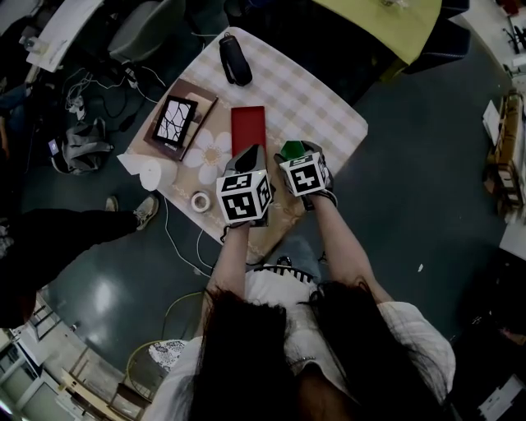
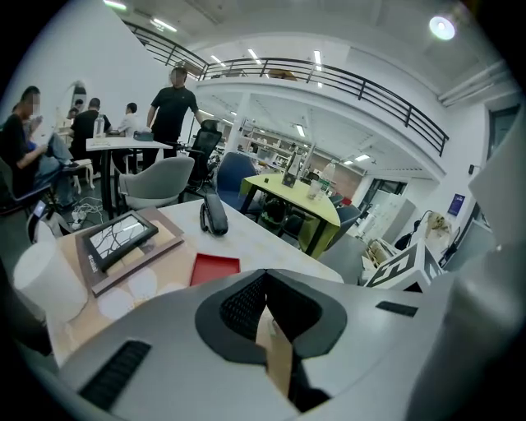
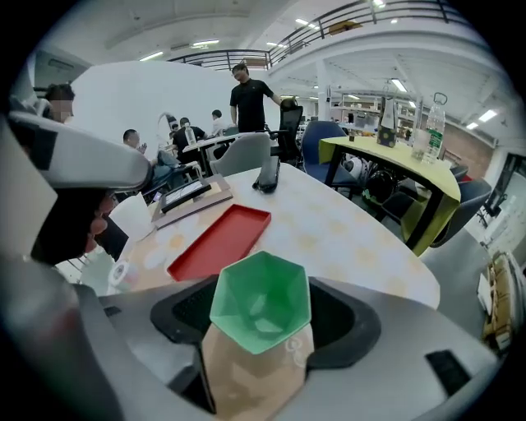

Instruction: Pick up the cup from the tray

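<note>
My right gripper [image 1: 296,153] is shut on a green faceted cup [image 1: 292,149], which it holds above the table's near edge. In the right gripper view the cup [image 3: 261,303] sits upright between the jaws, its open mouth facing the camera. The red tray [image 1: 248,129] lies flat on the checked table just beyond, and nothing shows on the tray [image 3: 218,241]. My left gripper [image 1: 249,154] hovers beside the right one, to its left. In its own view the left gripper [image 2: 265,278] has its jaws closed together with nothing held.
A framed picture [image 1: 174,122] on a brown board lies left of the tray. A black case [image 1: 235,59] sits at the table's far side. A tape roll [image 1: 200,201] and a white paper shape [image 1: 152,174] are at the near left. A yellow table [image 1: 386,20] stands beyond.
</note>
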Action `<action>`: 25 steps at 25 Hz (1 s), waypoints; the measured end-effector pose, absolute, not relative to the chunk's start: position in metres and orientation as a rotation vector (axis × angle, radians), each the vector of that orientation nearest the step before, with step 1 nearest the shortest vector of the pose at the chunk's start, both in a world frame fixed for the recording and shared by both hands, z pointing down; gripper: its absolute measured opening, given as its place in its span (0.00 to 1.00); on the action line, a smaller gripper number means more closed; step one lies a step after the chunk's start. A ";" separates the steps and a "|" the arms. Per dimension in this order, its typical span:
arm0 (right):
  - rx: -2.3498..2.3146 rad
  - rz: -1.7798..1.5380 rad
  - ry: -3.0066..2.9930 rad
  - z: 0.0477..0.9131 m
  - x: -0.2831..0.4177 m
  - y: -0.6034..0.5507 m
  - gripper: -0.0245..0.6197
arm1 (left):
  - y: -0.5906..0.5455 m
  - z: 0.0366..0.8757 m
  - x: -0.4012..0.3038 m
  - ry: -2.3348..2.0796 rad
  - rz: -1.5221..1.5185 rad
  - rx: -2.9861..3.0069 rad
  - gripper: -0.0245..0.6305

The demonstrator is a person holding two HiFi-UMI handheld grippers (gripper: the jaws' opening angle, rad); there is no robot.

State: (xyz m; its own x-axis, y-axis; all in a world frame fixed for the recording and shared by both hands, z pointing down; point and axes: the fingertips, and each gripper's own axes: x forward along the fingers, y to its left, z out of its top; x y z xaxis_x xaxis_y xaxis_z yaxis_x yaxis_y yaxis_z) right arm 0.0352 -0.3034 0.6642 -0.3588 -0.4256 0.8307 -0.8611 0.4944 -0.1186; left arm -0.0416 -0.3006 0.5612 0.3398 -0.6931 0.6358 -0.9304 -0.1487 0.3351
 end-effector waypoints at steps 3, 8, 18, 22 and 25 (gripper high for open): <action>1.063 0.813 -1.999 0.667 0.032 -0.300 0.56 | -0.298 0.561 -0.046 -1.437 0.437 1.898 0.05; 1.083 0.781 -2.062 0.645 0.030 -0.308 0.60 | -0.300 0.555 -0.042 -1.424 0.395 1.921 0.05; 1.252 0.657 -2.223 0.550 0.039 -0.337 0.60 | -0.306 0.535 -0.054 -1.516 0.330 1.926 0.05; 1.273 0.622 -2.296 0.518 0.031 -0.342 0.60 | -0.307 0.520 -0.058 -1.529 0.301 1.944 0.05; 1.265 0.612 -2.312 0.509 0.022 -0.341 0.59 | -0.306 0.509 -0.065 -1.568 0.279 1.960 0.05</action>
State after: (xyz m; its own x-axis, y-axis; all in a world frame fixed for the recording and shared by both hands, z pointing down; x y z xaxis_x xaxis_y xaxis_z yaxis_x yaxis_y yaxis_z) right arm 0.0225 -0.3406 0.5087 -0.4899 -0.6662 0.5623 -0.8571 0.4858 -0.1712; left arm -0.0653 -0.3060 0.5091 0.2779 -0.8113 0.5144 -0.9389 -0.1161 0.3240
